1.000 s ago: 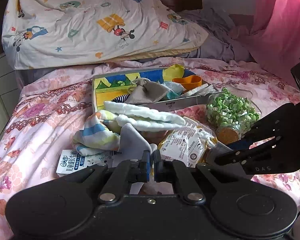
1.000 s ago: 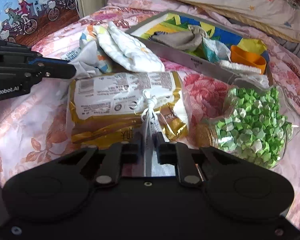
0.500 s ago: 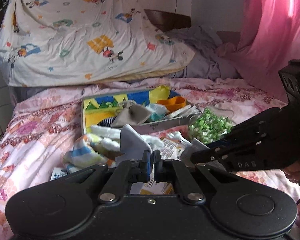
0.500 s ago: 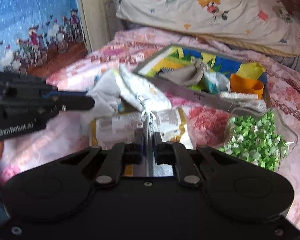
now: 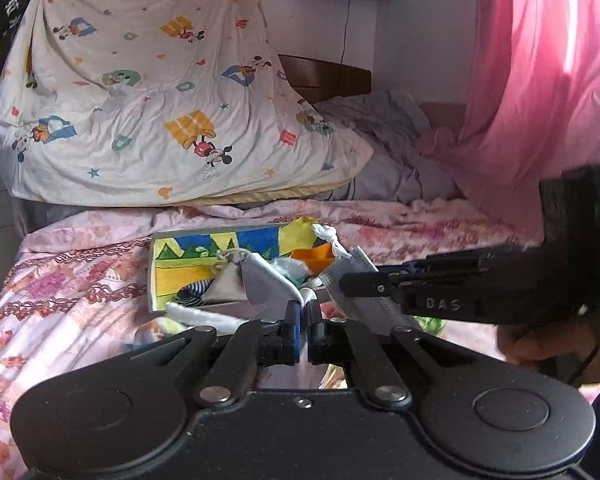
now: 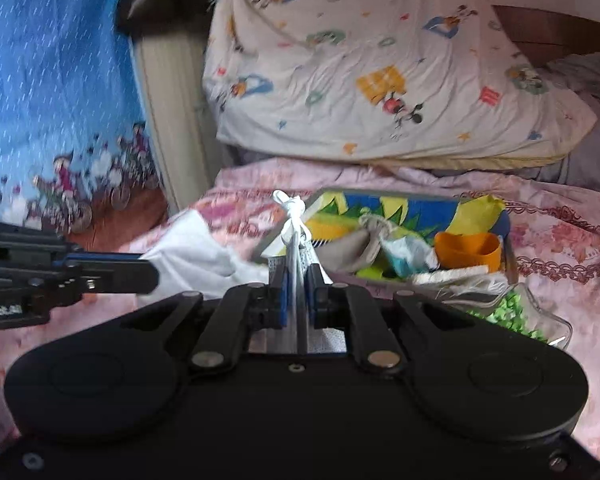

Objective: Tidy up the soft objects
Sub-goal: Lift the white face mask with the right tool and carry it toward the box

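Above the bed (image 5: 68,280), the left claw (image 5: 302,312) is clamped on grey-white cloth (image 5: 268,276); the right claw (image 6: 298,276) pinches a face mask (image 5: 360,280) lifted near the tray (image 6: 380,196). Risk: thin material may slip free, or the knotted ear loop (image 6: 290,204) may snag tray contents.

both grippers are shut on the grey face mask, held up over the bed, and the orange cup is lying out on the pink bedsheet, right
Not quite. The orange cup sits inside the colourful tray, not out on the pink bedsheet; the right wrist view shows it. The left gripper and right gripper are both shut on the grey face mask, as you said.
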`<control>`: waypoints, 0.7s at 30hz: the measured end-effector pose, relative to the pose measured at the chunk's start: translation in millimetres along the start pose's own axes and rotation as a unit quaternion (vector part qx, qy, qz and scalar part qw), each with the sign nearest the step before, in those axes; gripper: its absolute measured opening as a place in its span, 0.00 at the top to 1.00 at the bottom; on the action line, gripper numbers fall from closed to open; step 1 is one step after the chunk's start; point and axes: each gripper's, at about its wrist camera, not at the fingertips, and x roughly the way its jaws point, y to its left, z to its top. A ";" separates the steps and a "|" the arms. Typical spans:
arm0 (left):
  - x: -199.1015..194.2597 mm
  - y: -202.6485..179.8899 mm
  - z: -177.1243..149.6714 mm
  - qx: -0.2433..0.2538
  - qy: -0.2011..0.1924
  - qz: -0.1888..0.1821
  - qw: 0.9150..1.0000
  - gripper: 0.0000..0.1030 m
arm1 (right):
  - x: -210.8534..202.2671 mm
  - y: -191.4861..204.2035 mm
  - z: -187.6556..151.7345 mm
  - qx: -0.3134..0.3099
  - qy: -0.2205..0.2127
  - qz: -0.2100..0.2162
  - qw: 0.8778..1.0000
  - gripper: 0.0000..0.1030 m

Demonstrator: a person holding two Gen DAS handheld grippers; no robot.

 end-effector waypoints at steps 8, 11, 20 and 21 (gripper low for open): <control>15.1 -6.0 44.5 0.010 -0.026 -0.003 1.000 0.98 | -10.2 -45.1 29.3 0.052 -0.041 -0.017 0.998 0.96; 29.9 -4.6 63.9 0.013 -0.043 0.006 0.999 0.98 | -12.3 -68.3 53.3 0.071 -0.063 -0.033 0.995 0.96; 94.1 8.6 101.3 -0.015 -0.075 0.036 0.996 0.98 | 16.5 -134.7 84.9 0.134 -0.111 -0.061 0.983 0.96; 101.8 9.9 103.4 -0.018 -0.078 0.036 0.996 0.98 | 19.8 -142.0 84.3 0.142 -0.115 -0.063 0.981 0.96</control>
